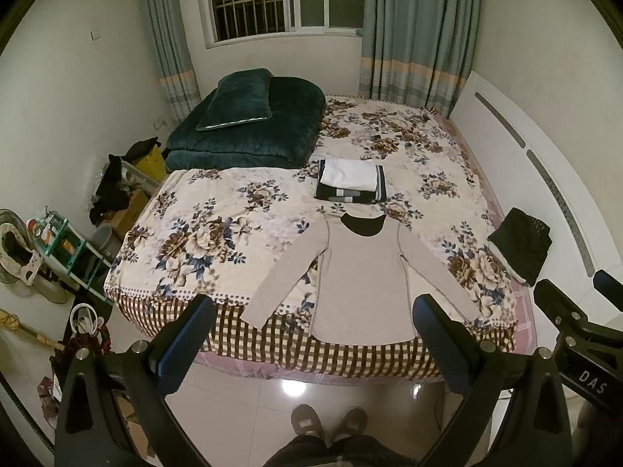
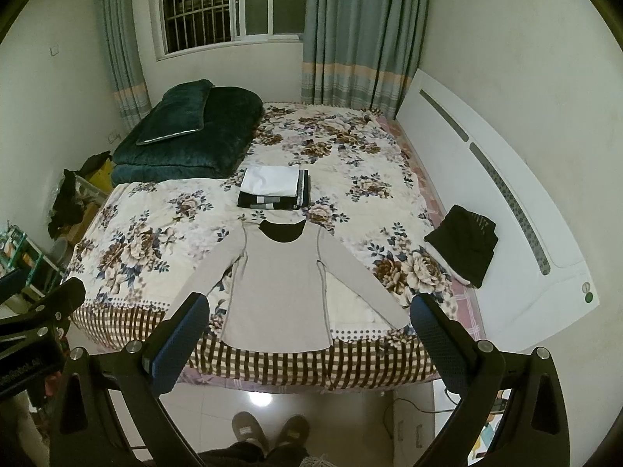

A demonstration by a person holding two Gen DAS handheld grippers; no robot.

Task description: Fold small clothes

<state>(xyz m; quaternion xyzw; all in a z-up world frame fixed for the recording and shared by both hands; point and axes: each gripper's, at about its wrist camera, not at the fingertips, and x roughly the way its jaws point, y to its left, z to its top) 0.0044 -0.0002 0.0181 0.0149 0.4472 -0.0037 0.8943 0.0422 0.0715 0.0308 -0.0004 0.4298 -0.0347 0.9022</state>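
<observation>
A beige long-sleeved top (image 1: 360,284) with a black neck lining lies flat, sleeves spread, at the near edge of the bed; it also shows in the right wrist view (image 2: 278,292). Behind it sits a stack of folded clothes (image 1: 350,181), white on dark, also seen from the right (image 2: 274,188). My left gripper (image 1: 313,344) is open and empty, held back above the floor short of the top's hem. My right gripper (image 2: 309,344) is open and empty in the same stance. The right gripper's body shows at the left view's right edge (image 1: 576,327).
The bed (image 1: 202,233) has a floral blanket with a checked border. A dark green quilt and pillow (image 1: 249,120) lie at the far left. A black garment (image 2: 463,247) lies at the right edge by the white headboard (image 2: 506,210). Cluttered shelves (image 1: 66,249) stand left. My slippers (image 1: 329,422) are on the tiled floor.
</observation>
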